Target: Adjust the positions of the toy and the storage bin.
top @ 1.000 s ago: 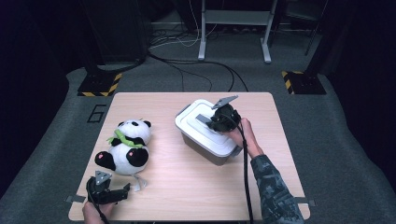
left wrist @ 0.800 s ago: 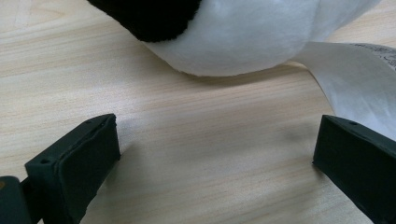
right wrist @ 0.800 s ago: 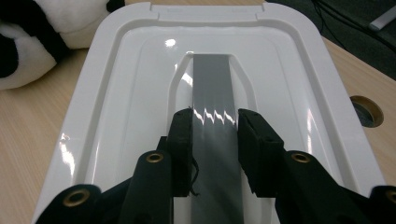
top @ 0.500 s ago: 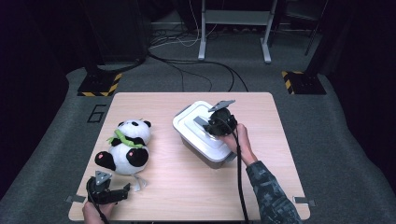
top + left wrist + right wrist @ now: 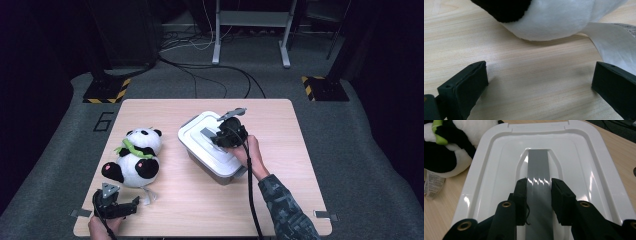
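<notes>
A white plastic box [image 5: 226,162] with a white lid [image 5: 499,165] stands mid-table, set at an angle. My right gripper [image 5: 539,187] is shut on the grey handle [image 5: 538,162] that runs across the lid's hollow, one pad on each side of it. From the high view that right gripper [image 5: 214,137] sits on top of the lid. A plush panda [image 5: 135,157] with a green scarf sits to the left of the box. My left gripper [image 5: 539,82] rests open on the wood just in front of the panda [image 5: 554,17], nothing between its jaws.
The panda's paper tag [image 5: 614,42] lies on the table [image 5: 280,125] by my left gripper's right jaw. Bare wood lies right of the box and along the front edge. Beyond the table are floor cables [image 5: 210,70], a metal stand [image 5: 250,30] and hazard-striped bases [image 5: 322,87].
The box has slid and turned a little to the left with my right gripper on its handle. The left gripper and the panda have stayed where they were.
</notes>
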`<state>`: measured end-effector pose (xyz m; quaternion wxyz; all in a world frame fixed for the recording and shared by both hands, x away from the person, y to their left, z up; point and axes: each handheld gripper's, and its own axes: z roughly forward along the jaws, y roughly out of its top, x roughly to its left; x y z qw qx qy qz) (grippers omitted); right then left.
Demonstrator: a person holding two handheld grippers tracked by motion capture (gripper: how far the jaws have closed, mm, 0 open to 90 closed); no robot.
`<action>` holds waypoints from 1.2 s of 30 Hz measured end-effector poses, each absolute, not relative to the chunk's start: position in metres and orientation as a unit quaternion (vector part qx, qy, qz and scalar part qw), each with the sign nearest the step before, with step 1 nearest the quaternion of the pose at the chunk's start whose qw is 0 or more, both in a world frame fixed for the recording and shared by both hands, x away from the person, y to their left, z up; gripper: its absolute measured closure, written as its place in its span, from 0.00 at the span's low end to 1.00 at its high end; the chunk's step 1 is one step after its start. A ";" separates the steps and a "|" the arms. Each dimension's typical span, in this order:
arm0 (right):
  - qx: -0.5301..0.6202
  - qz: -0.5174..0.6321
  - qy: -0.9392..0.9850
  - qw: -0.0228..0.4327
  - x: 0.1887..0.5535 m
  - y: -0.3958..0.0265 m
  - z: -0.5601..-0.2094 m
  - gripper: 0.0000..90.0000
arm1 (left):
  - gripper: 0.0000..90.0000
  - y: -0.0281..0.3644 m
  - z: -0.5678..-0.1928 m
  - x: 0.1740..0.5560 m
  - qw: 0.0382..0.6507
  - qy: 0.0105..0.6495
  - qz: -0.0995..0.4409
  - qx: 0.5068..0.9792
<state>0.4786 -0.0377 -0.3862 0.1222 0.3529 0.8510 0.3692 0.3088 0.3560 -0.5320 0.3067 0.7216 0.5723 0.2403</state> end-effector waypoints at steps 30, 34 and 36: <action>0.335 0.358 0.859 0.149 0.475 -0.033 -0.387 0.74 | 0.00 0.356 -0.532 0.309 0.308 0.571 0.241 0.722; 0.330 0.357 0.860 0.153 0.475 -0.033 -0.387 0.74 | 0.00 0.356 -0.532 0.309 0.308 0.570 0.242 0.722; 0.330 0.358 0.860 0.153 0.475 -0.033 -0.387 0.74 | 0.00 0.356 -0.532 0.309 0.308 0.570 0.242 0.722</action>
